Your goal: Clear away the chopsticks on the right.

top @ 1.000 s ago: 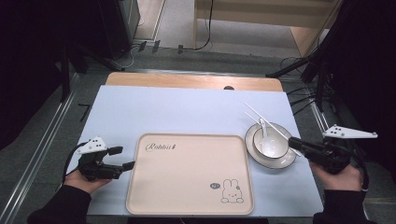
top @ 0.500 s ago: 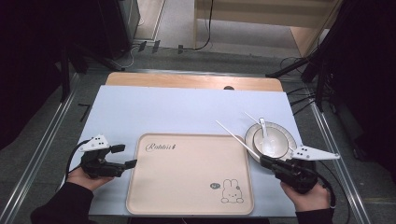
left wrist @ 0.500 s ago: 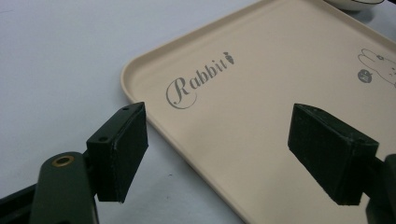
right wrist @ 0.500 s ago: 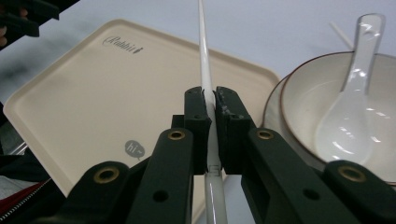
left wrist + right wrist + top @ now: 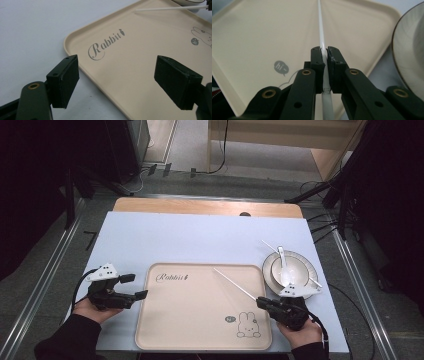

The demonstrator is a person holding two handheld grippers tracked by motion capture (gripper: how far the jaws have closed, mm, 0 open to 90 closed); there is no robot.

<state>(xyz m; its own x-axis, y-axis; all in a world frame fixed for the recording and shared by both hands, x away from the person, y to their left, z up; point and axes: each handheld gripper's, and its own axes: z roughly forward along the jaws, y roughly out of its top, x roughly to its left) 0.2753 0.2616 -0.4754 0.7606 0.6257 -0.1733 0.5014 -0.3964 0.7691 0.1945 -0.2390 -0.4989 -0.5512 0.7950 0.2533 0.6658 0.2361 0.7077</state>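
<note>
Black jaws of the left gripper point(image 5: 135, 287) stand wide apart with nothing between them, resting on the pale blue table cover point(image 5: 190, 240) just beside the left edge of the beige tray point(image 5: 200, 320), near its "Rabbit" lettering. Over the tray's right part a white chopstick point(image 5: 235, 284) slants up and to the left, its near end pinched tight between the closed jaws of the right gripper point(image 5: 324, 53), low over the tray's right edge. Just right of the tray sits a white bowl point(image 5: 300, 265) with a spoon point(image 5: 283, 266) and a second chopstick point(image 5: 267, 245) lying across it
</note>
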